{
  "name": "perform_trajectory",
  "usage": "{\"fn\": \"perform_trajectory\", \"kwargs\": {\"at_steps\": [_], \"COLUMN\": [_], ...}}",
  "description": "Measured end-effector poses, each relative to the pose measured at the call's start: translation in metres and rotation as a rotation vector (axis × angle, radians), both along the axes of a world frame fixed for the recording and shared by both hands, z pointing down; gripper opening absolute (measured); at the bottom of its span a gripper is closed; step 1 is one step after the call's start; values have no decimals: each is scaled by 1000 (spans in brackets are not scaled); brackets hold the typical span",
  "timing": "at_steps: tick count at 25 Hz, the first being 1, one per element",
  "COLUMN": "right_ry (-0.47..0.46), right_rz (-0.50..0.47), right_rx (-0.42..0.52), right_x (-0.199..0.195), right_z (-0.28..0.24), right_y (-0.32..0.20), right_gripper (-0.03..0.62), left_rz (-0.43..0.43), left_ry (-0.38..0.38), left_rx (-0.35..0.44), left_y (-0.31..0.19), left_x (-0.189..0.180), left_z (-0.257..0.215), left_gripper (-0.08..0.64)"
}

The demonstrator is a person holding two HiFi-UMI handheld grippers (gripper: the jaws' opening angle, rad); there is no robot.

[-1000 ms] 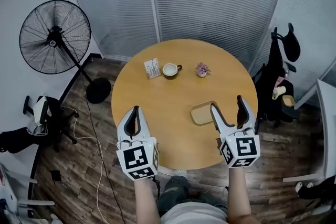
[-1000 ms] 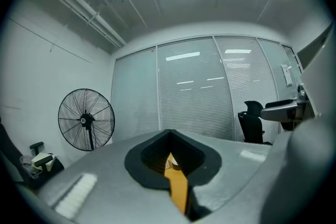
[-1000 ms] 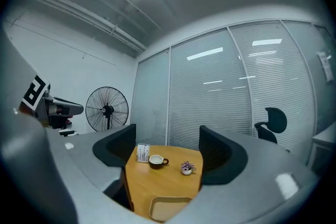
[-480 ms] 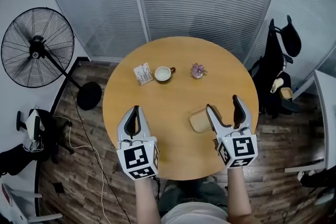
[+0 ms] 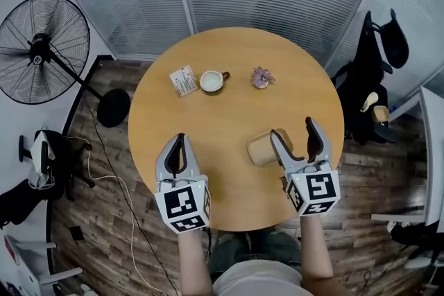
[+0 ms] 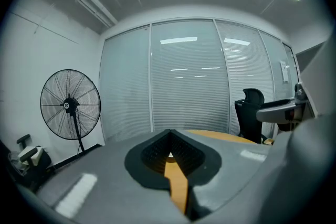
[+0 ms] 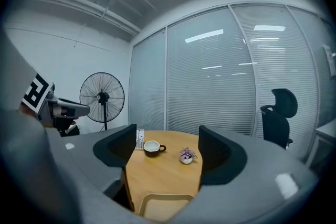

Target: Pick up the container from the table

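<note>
A shallow tan container (image 5: 262, 148) lies on the round wooden table (image 5: 222, 114), right of centre near the front edge. Its rim (image 7: 160, 204) shows low in the right gripper view, just below the jaws. My right gripper (image 5: 294, 141) is open and hovers right beside the container, its left finger overlapping the container's right side in the head view. My left gripper (image 5: 176, 152) is shut with nothing in it, held over the table's front left part. In the left gripper view the left gripper (image 6: 170, 153) shows only a thin strip of table between its pads.
A cup (image 5: 211, 81), a small potted plant (image 5: 262, 77) and a white card (image 5: 182, 80) stand at the table's far side. A standing fan (image 5: 38, 48) is on the floor to the left, a black chair (image 5: 378, 59) to the right. Blinds cover the glass wall behind.
The view has shifted, so the table and container sit slightly lower and left in frame. The right gripper stays open by the container; the left gripper stays shut.
</note>
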State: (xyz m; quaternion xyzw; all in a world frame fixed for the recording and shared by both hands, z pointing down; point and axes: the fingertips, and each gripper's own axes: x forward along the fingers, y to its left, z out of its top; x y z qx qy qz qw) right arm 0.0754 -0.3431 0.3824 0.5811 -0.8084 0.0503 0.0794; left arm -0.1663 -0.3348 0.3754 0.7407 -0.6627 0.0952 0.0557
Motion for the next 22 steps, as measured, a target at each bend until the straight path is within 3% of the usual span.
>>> {"fn": "perform_trajectory", "kwargs": {"at_steps": [22], "right_ry": [51], "right_rz": [-114], "right_rx": [-264], "right_x": [-19], "right_z": [124], "right_y": [2], "right_gripper": [379], "left_rz": [-5], "left_ry": [-11], "left_rx": [-206], "left_y": [0], "left_x": [17], "left_z": [100], "left_gripper": [1]}}
